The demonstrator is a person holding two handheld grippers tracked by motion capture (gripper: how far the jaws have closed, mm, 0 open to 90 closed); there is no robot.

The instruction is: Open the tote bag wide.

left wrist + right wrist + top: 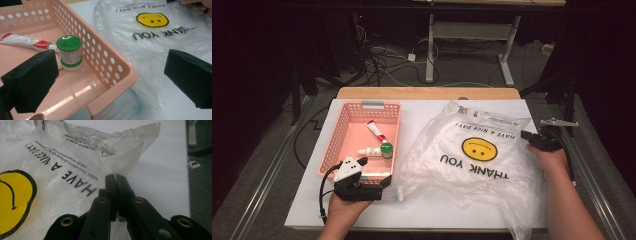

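I have the right gripper point(116, 178) pinched shut on the edge of the plastic bag point(472, 155), at 3 o'clock on the table point(422, 210). The bag is thin, soft, light and slippery, so I hold it by a bunched edge. My left gripper point(379, 187) is open at 7 o'clock, 1 jaw over the pink basket point(343, 127).

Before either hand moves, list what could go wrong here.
1. The right gripper is shut on a thin edge of the plastic bag; a hard pull might tear it or let it slip free.
2. The left gripper stands open astride the pink basket corner; closing or pushing could shove the basket and topple the green-capped bottle.
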